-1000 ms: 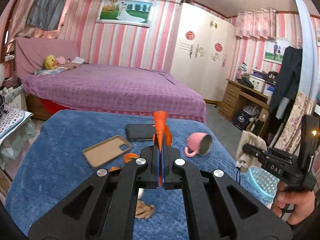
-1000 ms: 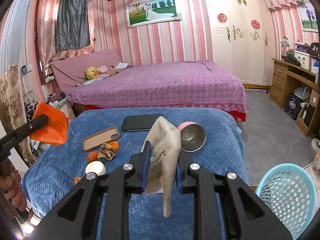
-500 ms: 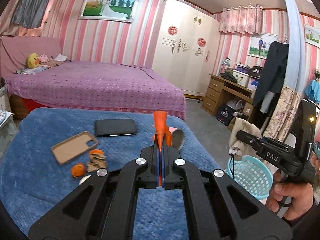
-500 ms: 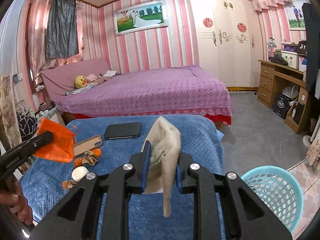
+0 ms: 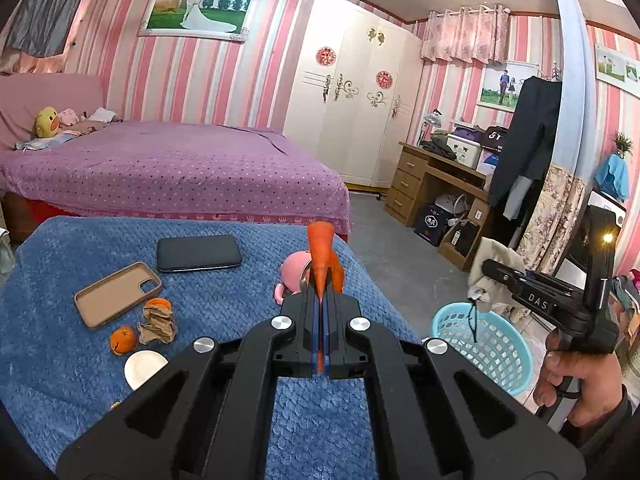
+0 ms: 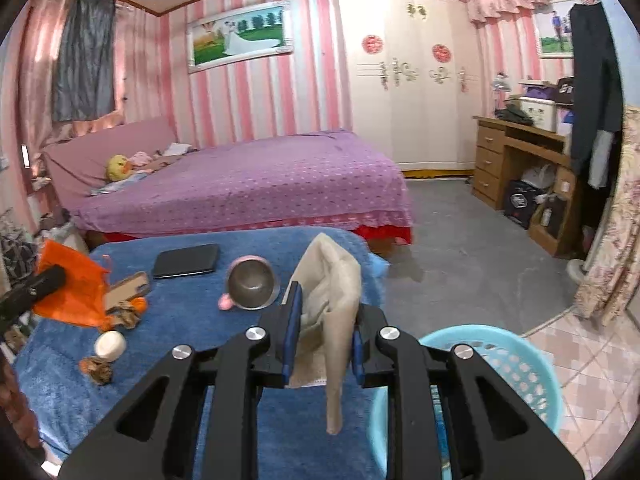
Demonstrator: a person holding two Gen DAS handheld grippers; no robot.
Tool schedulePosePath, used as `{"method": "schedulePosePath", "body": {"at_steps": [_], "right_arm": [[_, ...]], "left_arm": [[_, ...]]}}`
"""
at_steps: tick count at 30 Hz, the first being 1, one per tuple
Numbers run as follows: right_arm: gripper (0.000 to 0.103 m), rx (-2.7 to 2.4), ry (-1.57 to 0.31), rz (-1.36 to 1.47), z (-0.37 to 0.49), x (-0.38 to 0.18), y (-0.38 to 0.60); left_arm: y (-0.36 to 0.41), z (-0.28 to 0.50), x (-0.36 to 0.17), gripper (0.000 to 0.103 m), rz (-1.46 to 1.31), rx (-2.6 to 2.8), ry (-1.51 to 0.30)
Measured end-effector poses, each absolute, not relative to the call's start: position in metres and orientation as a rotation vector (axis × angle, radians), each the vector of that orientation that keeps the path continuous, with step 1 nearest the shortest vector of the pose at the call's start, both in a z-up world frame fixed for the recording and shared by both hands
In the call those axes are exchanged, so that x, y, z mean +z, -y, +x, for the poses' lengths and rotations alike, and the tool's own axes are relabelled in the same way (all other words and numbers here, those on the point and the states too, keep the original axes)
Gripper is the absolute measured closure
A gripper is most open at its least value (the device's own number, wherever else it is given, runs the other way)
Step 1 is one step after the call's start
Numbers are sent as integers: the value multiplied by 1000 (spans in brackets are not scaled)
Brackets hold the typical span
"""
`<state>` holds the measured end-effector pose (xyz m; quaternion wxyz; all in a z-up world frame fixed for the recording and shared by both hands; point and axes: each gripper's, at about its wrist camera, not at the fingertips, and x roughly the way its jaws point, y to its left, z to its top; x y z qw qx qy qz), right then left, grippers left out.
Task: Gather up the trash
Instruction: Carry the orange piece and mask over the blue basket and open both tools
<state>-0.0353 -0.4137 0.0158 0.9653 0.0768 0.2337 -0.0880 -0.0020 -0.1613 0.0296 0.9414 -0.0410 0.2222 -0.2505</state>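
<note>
A home bedroom: a purple-covered bed, a white wardrobe, a wooden desk, pink striped walls.

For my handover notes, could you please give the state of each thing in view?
left hand-held gripper: shut on orange bag
right hand-held gripper: shut on beige cloth
pink cup: tipped on its side
basket: upright, open-topped
phone case: empty, hollow side up

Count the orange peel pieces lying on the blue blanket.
2 clearly seen: one orange peel piece beside the phone case, one nearer, left of the crumpled brown paper. Another orange scrap near the white lid may be a third.
</note>
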Motion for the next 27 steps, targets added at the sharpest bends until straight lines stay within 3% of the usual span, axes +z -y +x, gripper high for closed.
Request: {"method": "schedulePosePath", "body": {"at_steps": [27], "right_arm": [[81,-267,-482,205,-55,19,464]], "left_arm": [[215,7,32,103,-13,-540,-468]]}}
